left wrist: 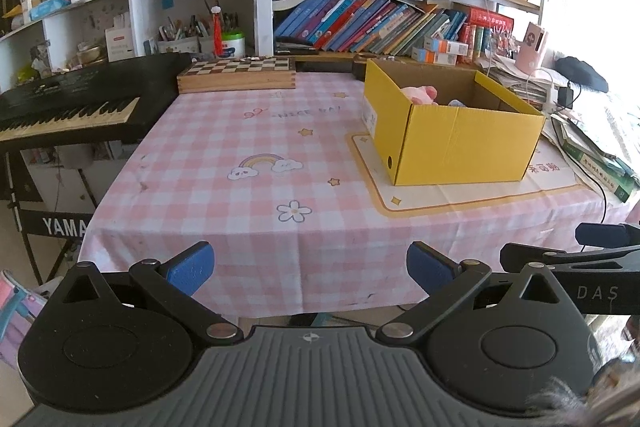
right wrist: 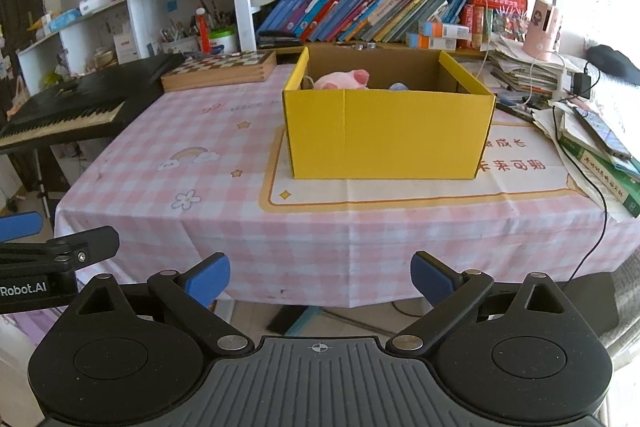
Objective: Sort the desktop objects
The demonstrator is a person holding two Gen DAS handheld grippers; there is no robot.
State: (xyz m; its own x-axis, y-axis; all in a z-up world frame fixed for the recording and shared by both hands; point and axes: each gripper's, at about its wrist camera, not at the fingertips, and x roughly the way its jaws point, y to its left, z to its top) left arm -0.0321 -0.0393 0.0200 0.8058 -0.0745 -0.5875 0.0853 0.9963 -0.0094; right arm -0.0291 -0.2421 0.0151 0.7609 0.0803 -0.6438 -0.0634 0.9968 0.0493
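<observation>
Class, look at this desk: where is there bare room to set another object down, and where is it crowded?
Free: the checked cloth between keyboard, chessboard and yellow box, plus the front strip before the box. Crowded: the right edge, piled with books and cables.

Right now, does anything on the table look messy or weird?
The pink checked tablecloth is tidy. The yellow box stands upright on its mat with a pink plush toy inside. Only the paper and book pile at the table's right edge looks messy, with a cable trailing off it.
</observation>
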